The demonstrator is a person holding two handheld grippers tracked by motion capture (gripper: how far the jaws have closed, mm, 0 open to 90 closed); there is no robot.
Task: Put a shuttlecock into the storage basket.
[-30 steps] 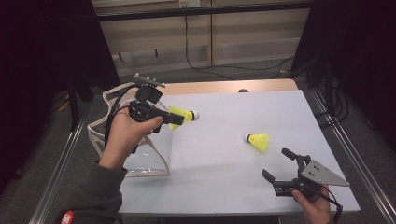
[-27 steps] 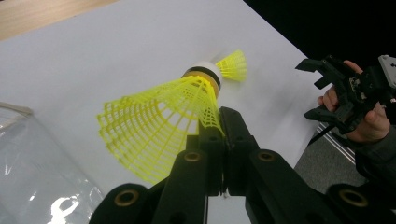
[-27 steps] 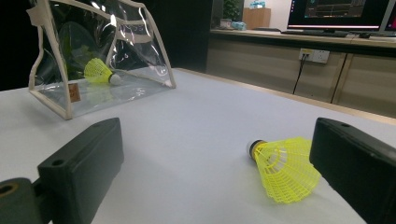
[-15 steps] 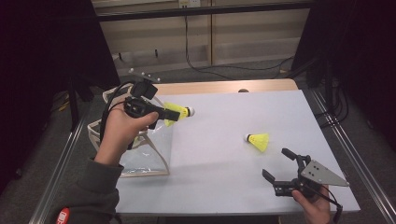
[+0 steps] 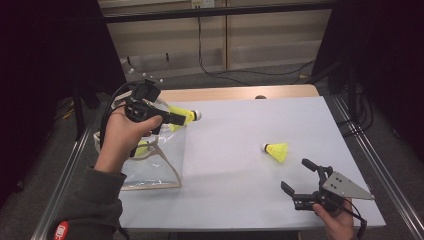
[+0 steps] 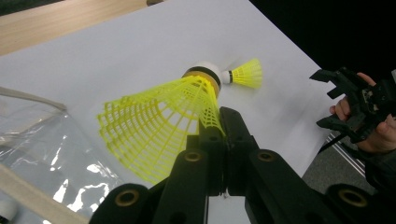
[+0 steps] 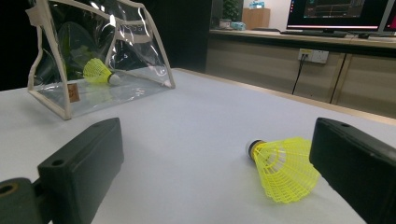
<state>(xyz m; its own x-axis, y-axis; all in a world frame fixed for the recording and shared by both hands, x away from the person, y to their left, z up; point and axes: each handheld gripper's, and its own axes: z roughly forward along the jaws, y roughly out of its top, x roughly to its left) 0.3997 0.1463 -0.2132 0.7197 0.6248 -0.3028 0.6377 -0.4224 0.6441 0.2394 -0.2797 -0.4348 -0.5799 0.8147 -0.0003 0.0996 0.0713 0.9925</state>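
- Shifted a little since a second ago: left gripper [image 5: 172,118] and its yellow shuttlecock [image 5: 186,116], now slightly lower and closer to the pouch's open top; right gripper unmoved.
- Clamped shut on the held shuttlecock — jaws pinching the yellow mesh skirt [image 6: 159,126] at one edge, white cork tip [image 6: 205,70] with its dark band pointing away from the hand, out over the white table [image 5: 240,145].
- Carried above the table, just past the upper edge of the clear plastic pouch [image 5: 152,165], cork end toward the table's middle.
- Standing at the table's left side: that pouch, see-through with beige trim, upright and open at the top; inside it, on the floor of the bag, another yellow shuttlecock [image 7: 98,71], cork tip turned right in the right gripper view.
- Lying on its side on the white surface, right of centre: a third yellow shuttlecock [image 5: 276,151], well apart from the pouch, cork pointing left in the high view.
- Held low near the table's front right corner: right gripper [image 5: 300,177] — jaws spread wide, nothing between the pads, grey three-cornered plate on top.
- Seen along those open jaws: the loose shuttlecock [image 7: 282,168] close to the right-hand jaw yet not touching it, resting on the table ahead.
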